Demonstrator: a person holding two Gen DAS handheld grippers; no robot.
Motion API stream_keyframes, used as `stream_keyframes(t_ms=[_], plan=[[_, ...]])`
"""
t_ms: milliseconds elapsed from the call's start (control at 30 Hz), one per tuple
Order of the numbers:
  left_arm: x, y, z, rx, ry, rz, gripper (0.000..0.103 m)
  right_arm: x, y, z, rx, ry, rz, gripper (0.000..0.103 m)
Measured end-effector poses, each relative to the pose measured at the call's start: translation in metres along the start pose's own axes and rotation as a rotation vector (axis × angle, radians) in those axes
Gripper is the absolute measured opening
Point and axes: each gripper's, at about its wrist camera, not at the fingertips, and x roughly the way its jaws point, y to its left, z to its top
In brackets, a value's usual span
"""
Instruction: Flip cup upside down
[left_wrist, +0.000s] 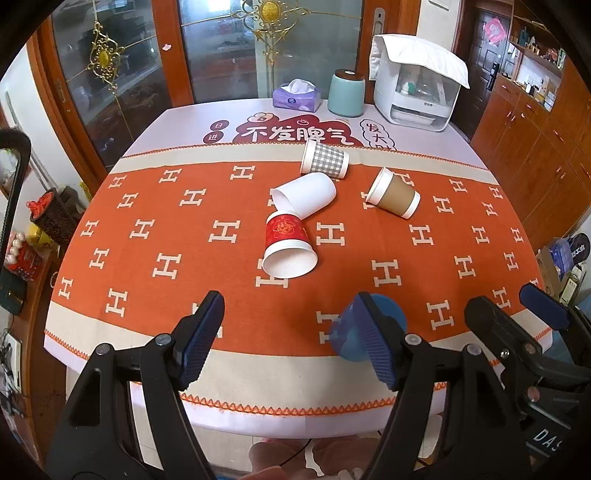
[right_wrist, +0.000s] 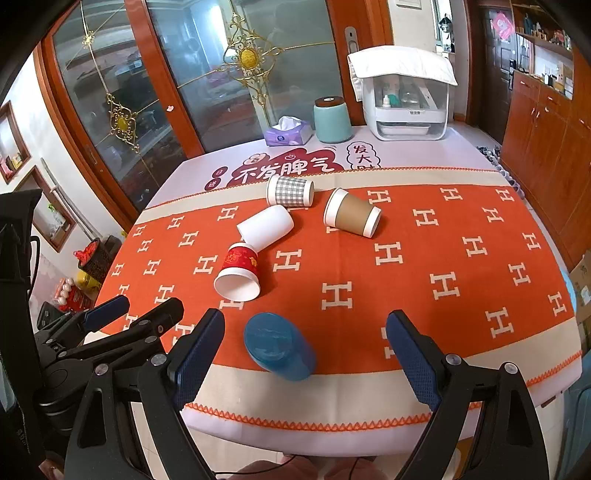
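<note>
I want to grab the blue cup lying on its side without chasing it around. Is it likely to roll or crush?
The blue cup lies on its side on the tablecloth, so a nudge would probably roll it in a curve. It looks like smooth plastic, likely stiffer than the paper cups but perhaps slippery. The open right claw already brackets it.

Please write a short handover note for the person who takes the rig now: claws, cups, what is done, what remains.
Left claw: open, empty, at the table's near edge.
Right claw: open, empty, beside it.
Blue cup: on its side, between the right claw's fingers, not gripped.
Red cup, white cup, brown-sleeved cup, checked cup: all on their sides on the orange tablecloth.
Done: no cup stands upside down.
Left: grip a cup and set it rim-down.
</note>
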Motion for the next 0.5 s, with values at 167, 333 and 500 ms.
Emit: stream_keyframes(t_ms=[167,333,500], plan=[[0.0022,-0.0024,0.001,0.002,0.006,0.001,0.07,0.0003,-0.0007,-0.0022,0.001,0.002,0.001,0.09],[0.0029,-0.0021,0.0003,0.001,0.008,0.001,0.07,0.0004,-0.0007,-0.0018,0.001,0.002,0.001,0.09],[0.0029,-0.0019,0.0005,0.002,0.007,0.0,0.07,0.0004,-0.0008,-0.003,0.002,0.004,0.001,0.09]])
